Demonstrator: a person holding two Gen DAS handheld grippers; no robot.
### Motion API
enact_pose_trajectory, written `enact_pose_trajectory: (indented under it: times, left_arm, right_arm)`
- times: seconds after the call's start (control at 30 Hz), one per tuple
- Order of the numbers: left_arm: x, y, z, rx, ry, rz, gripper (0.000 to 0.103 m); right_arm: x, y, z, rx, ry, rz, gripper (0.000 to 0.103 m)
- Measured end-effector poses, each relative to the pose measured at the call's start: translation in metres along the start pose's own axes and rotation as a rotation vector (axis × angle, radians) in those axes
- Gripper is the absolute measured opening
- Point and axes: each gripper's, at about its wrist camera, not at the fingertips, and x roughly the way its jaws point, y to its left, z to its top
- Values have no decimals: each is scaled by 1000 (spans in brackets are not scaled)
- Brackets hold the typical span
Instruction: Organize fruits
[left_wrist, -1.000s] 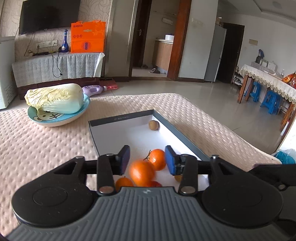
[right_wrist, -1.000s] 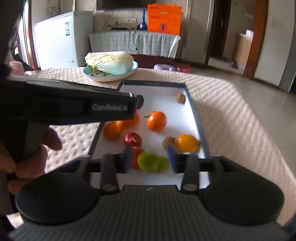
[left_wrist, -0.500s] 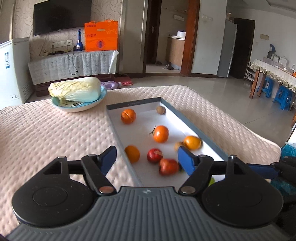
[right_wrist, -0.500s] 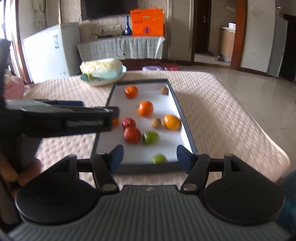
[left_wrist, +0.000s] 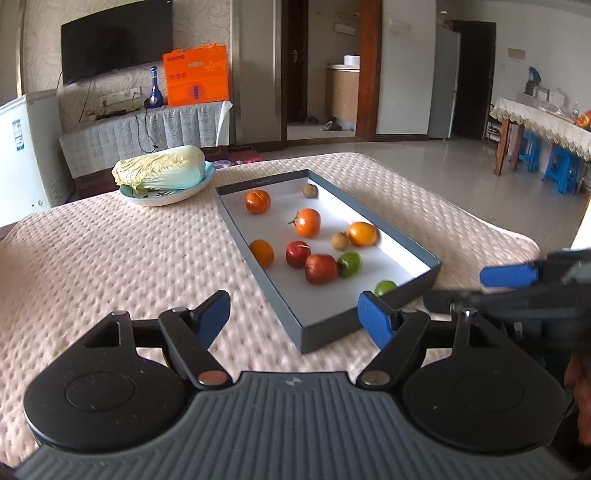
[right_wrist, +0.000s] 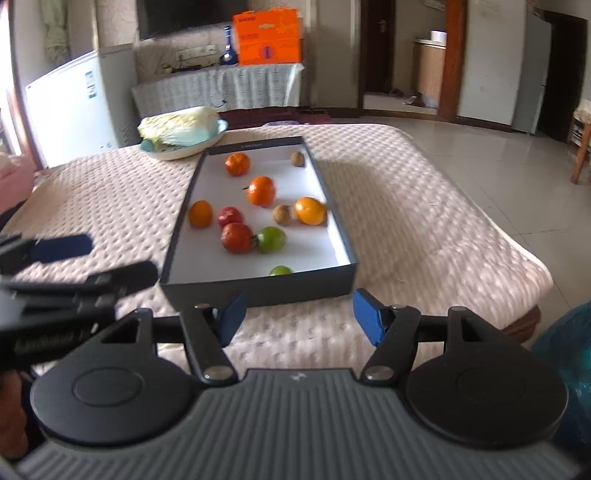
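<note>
A grey box with a white floor (left_wrist: 391, 229) (right_wrist: 332, 229) lies on the quilted table and holds several fruits: oranges (left_wrist: 307, 222) (right_wrist: 261, 190), red apples (left_wrist: 320, 268) (right_wrist: 236, 237), green fruits (left_wrist: 349, 263) (right_wrist: 271, 239) and small brown ones (left_wrist: 309, 190) (right_wrist: 297, 158). My left gripper (left_wrist: 293, 319) is open and empty, just in front of the box's near left corner. My right gripper (right_wrist: 298, 319) is open and empty, just in front of the box's near wall. Each gripper shows at the edge of the other's view (left_wrist: 517, 280) (right_wrist: 55, 258).
A bowl (left_wrist: 177, 192) (right_wrist: 199, 146) holding a napa cabbage (left_wrist: 159, 168) (right_wrist: 181, 123) stands beyond the box's far left corner. The pink quilted cover (left_wrist: 110, 258) (right_wrist: 424, 221) spreads to the table's edges. Room furniture stands far behind.
Both grippers have opened and pulled back out of the box toward me. The left one let go of an orange; the right one let go of a green fruit.
</note>
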Motion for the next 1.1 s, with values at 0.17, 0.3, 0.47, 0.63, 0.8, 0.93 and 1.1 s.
enact_pose_trajectory:
  times: [0.17,0.3,0.47,0.63,0.8,0.93,1.1]
  left_arm:
    - [-6,-11,-8,44,-3,0,81]
    - [-7,-22,-11,82,-14,18,82]
    - [-6,-32,-14,111,-9,-2,83]
    - [-5,-36,-15,121,-4,-19,84]
    - [-2,-39,-17,132,-3,-22,84]
    - [-2,-39,-17,134,-2,-24,85]
    - [-3,-39,-18,139,-12,-39,84]
  right_arm:
    - [-1,-15,0,55,-9,-36,66]
    - [0,-19,-1,69,-10,-36,66]
    - [-1,-16,0,61,-15,-25,66]
    - [1,-15,1,57,-13,-18,66]
    - [1,-14,2,56,-17,-11,66]
    - [1,-14,3,54,-19,-7,66]
    - [1,-14,3,57,-20,-8,66]
